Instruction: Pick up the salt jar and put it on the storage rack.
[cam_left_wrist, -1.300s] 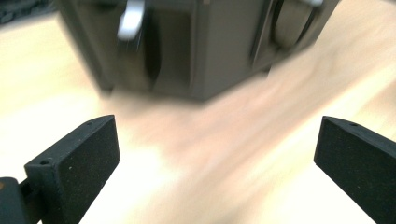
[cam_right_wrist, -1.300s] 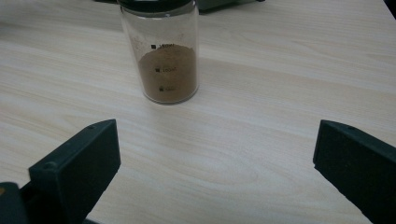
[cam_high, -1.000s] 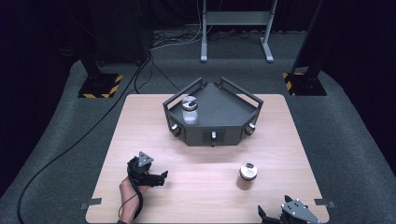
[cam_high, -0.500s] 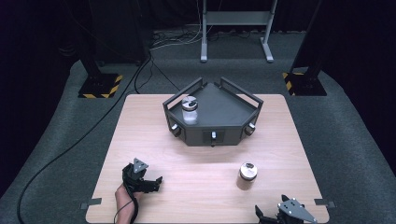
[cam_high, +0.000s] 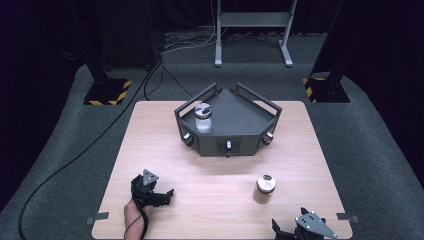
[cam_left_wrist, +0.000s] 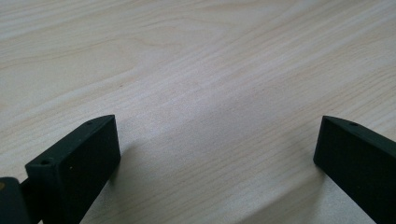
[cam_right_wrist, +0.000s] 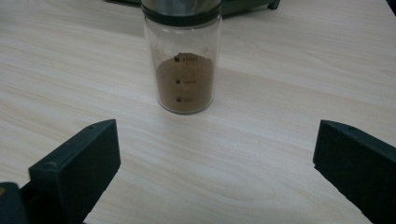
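My right gripper (cam_right_wrist: 215, 154) is spread wide facing the brown-powder jar (cam_right_wrist: 184, 60) on the tabletop (cam_high: 150, 135), while my left gripper (cam_left_wrist: 215, 154) is spread over bare wood.

Light is falling from above onto the table (cam_high: 150, 150), leaving its pale wood bright while the floor (cam_high: 380, 150) and room beyond the far edge are sinking into near black. The high view is looking soft and slightly grainy, and detail is thinning toward its dark corners. In the left gripper view a broad faint shadow is crossing the wood diagonally. In the right gripper view the jar (cam_right_wrist: 182, 60) is staying fairly sharp, its glass is catching dull reflections, and the printed marks are blurring.
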